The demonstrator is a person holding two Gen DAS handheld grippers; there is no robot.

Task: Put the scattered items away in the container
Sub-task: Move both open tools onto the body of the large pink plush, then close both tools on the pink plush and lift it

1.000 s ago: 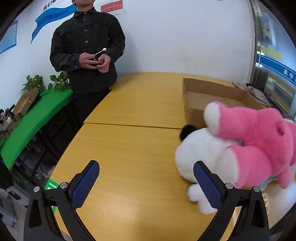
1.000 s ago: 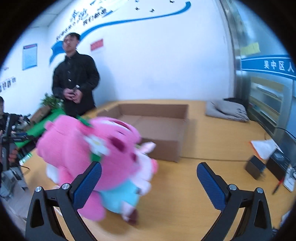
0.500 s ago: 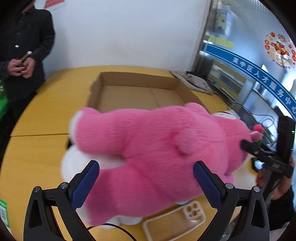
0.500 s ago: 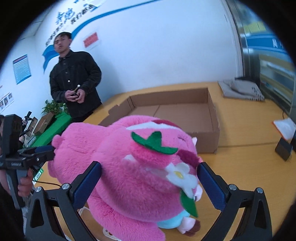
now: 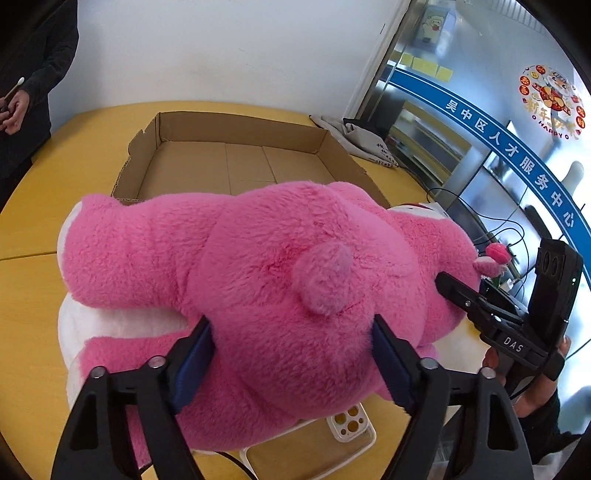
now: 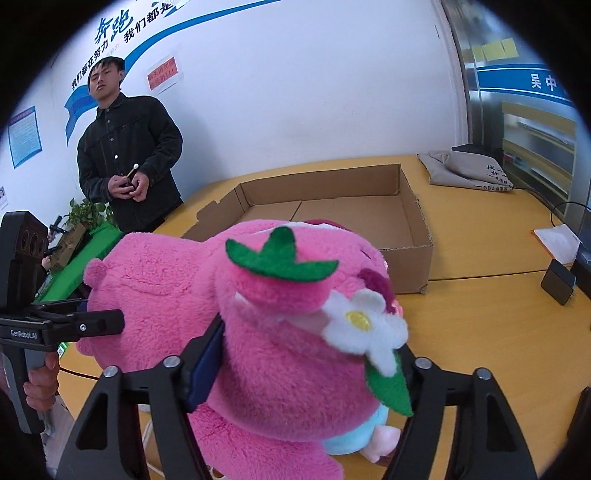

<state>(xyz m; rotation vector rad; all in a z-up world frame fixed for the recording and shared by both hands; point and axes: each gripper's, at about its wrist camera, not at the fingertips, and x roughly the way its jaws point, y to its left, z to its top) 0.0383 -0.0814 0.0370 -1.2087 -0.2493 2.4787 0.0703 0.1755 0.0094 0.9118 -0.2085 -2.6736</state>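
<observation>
Public service office, blue Chinese wall slogans [image 6: 110, 33], glass service counter [image 5: 461, 155], yellow tables [image 6: 480, 295], potted plant [image 6: 88, 212]

Plain white painted wall [image 6: 314, 92] carrying a curved blue stripe with Chinese lettering [image 6: 110, 40], a red-and-white notice sheet [image 6: 165, 74] and a blue framed poster [image 6: 25, 136]. Yellow-orange wooden tabletop [image 6: 480, 314], made of sections joined at visible seams, with a folded grey cloth bag [image 6: 469, 170] near its far edge; a green-covered bench [image 6: 85, 251] with leafy potted plants [image 6: 86, 210] stands along the wall. Glazed metal-framed partition [image 5: 436, 122] bearing a blue banner with white characters [image 5: 517, 155], yellow sticky notes [image 5: 424, 66] and a round red festive sticker [image 5: 550, 99]; bright, even lighting.
</observation>
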